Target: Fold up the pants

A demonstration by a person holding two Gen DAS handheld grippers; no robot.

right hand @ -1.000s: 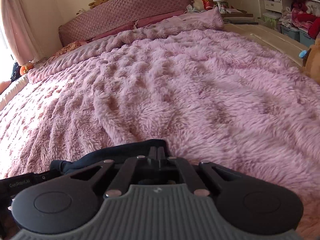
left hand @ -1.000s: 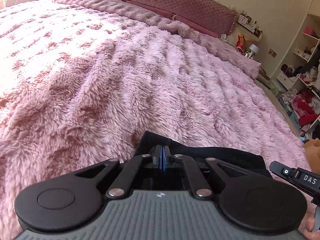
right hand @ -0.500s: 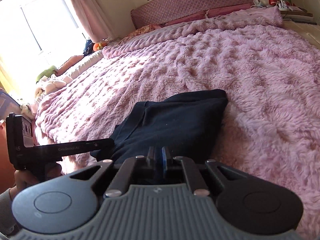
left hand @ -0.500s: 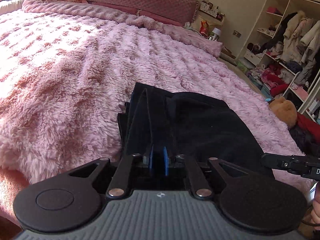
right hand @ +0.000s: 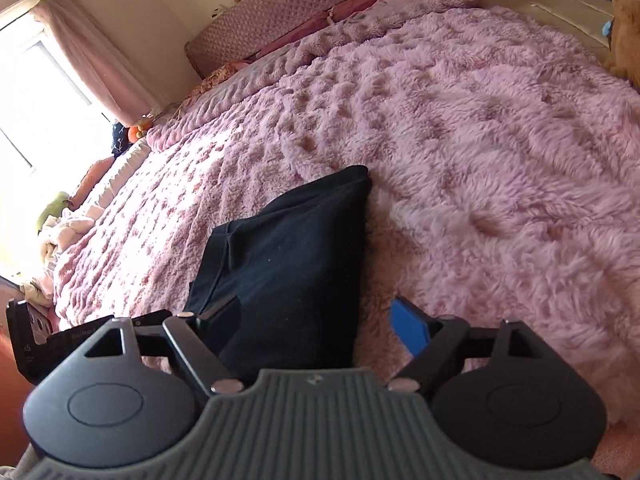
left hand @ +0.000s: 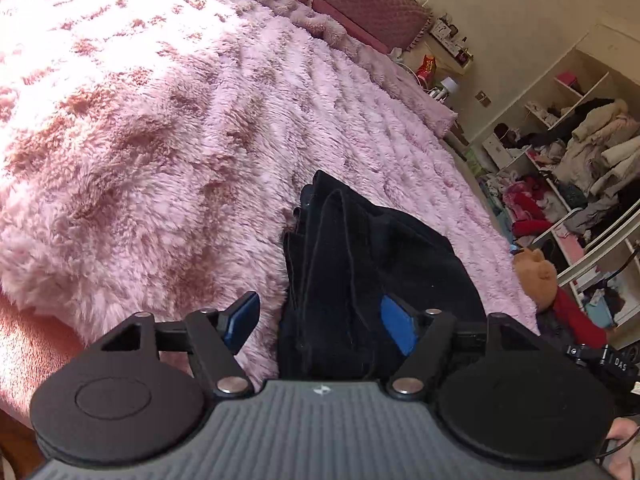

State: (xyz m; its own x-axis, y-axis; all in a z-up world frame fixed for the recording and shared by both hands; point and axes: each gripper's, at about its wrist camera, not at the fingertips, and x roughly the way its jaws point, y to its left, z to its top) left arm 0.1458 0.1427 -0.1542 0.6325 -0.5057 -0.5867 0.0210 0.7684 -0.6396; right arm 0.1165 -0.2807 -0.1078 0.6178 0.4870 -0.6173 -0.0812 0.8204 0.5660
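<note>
Black pants [left hand: 360,280] folded into a thick bundle near the bed's [left hand: 160,140] near edge, on fluffy pink blanket. Left gripper [left hand: 320,320] wide open, gripping nothing; right gripper [right hand: 316,320] likewise spread, empty. Risk: stacked layers slumping or springing apart on soft pile; snagging a fold while pulling clear.

This is a bedroom in a lived-in home. A wide bed under a shaggy pink plush blanket [left hand: 192,128] fills both views, backed by a quilted mauve padded headboard [right hand: 288,12]. Pink curtains [right hand: 92,52] hang beside a bright window [right hand: 36,92]. Open white shelving [left hand: 576,152] along one wall is heaped with clothes, and a brown stuffed teddy bear [left hand: 538,274] sits beside the bed.
</note>
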